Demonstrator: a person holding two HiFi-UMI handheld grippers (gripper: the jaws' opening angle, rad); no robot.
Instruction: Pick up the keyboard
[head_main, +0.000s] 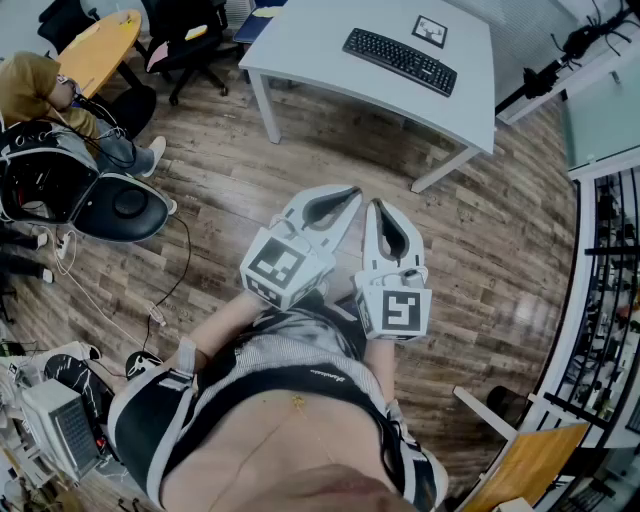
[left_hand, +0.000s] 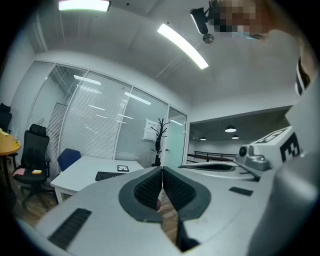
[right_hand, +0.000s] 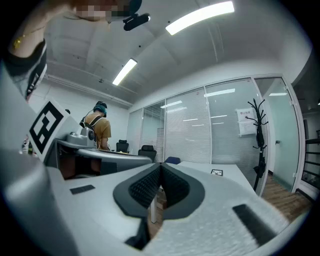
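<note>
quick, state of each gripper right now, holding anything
left gripper: closed, holding nothing
right gripper: closed, holding nothing

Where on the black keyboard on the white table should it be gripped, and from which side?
Probably its two short ends, one tool on each. The black slim keyboard is long and lies flat on the white table, so pinching each end's thin edge, coming in level from the sides, looks steadiest. The left tool and right tool are shut and would need opening.
</note>
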